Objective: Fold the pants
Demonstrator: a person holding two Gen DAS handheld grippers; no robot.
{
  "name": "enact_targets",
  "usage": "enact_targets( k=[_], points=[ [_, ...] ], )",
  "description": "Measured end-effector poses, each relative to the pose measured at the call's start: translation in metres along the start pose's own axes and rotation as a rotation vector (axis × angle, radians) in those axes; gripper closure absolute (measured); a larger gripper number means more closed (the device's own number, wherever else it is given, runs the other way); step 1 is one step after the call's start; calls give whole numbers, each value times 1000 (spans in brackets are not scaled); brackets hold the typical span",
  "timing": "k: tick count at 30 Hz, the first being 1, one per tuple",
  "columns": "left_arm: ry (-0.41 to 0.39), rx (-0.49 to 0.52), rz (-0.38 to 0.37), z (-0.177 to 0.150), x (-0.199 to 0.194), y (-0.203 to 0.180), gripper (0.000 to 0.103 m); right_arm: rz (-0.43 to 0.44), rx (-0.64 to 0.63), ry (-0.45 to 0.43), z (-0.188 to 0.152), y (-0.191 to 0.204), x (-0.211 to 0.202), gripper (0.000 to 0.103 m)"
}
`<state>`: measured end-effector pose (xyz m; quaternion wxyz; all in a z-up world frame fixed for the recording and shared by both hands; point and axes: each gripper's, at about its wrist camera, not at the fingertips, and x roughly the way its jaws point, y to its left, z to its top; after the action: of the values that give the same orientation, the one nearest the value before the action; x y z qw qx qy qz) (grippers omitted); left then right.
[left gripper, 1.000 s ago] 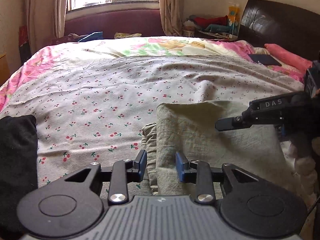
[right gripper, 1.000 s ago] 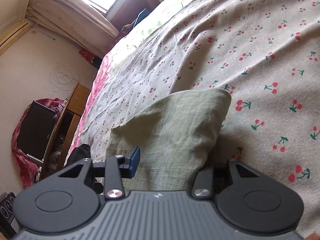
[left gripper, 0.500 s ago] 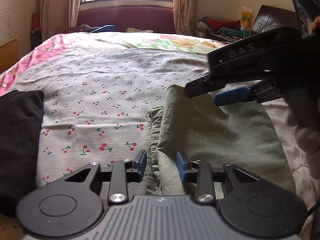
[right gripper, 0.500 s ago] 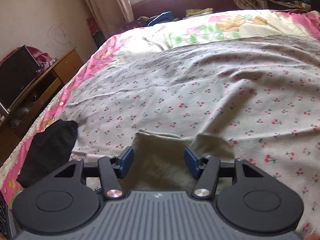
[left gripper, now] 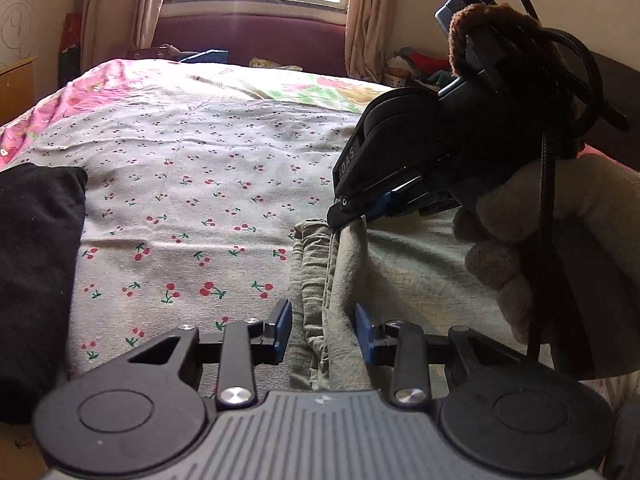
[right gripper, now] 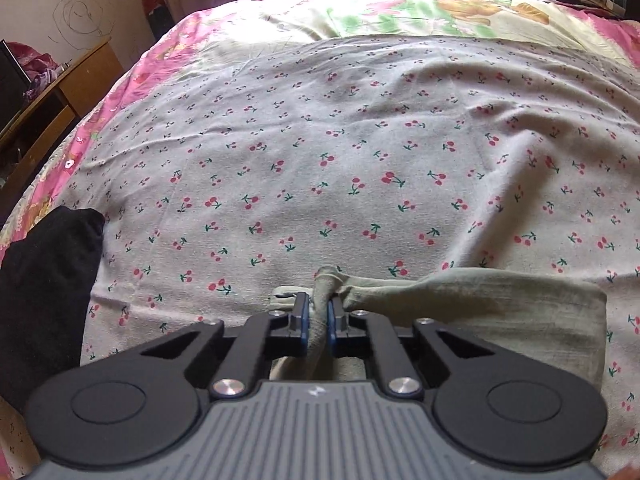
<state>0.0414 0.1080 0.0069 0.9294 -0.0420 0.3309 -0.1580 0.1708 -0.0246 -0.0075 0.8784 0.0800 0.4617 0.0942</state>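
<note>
The olive-green pants (left gripper: 420,280) lie folded on the cherry-print bed sheet (left gripper: 200,200). My left gripper (left gripper: 322,326) is at their near left corner, its blue pads closed on the bunched, layered edge. My right gripper (left gripper: 348,210), held by a gloved hand (left gripper: 540,240), reaches in from the right to the far left corner. In the right wrist view its jaws are closing, and the right gripper (right gripper: 317,320) pinches a ridge of the pants (right gripper: 500,304) between its pads.
A black garment (left gripper: 36,264) lies at the bed's left edge, also seen as the black garment (right gripper: 44,292). A wooden cabinet (right gripper: 52,96) stands left of the bed. A pink floral quilt (right gripper: 400,8) covers the far end under the window.
My right gripper swung from the right side of the pants across to their far left corner and closed on the cloth. My left gripper stayed at the near corner.
</note>
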Motion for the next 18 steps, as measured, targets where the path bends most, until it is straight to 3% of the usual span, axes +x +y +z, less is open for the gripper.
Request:
enact_targets(
  k=[3, 6, 8, 10, 12, 16, 18],
  points=[
    [-30, -18, 4, 0, -7, 4, 56, 13, -31, -29, 1, 15, -10, 96],
    [21, -44, 6, 1, 3, 9, 56, 29, -37, -49, 0, 31, -6, 95],
    [96, -43, 26, -1, 17, 11, 58, 31, -43, 4, -3, 33, 16, 90],
    [108, -47, 36, -1, 19, 11, 57, 24, -51, 41, -8, 30, 32, 93],
    [92, -74, 26, -1, 15, 16, 50, 71, 7, 2, -9, 22, 20, 90],
    [90, -118, 36, -1, 13, 24, 49, 138, 55, -116, -19, -1, -42, 85],
    [85, -101, 61, -1, 10, 20, 49, 141, 57, -157, -37, -15, -70, 76]
  ],
)
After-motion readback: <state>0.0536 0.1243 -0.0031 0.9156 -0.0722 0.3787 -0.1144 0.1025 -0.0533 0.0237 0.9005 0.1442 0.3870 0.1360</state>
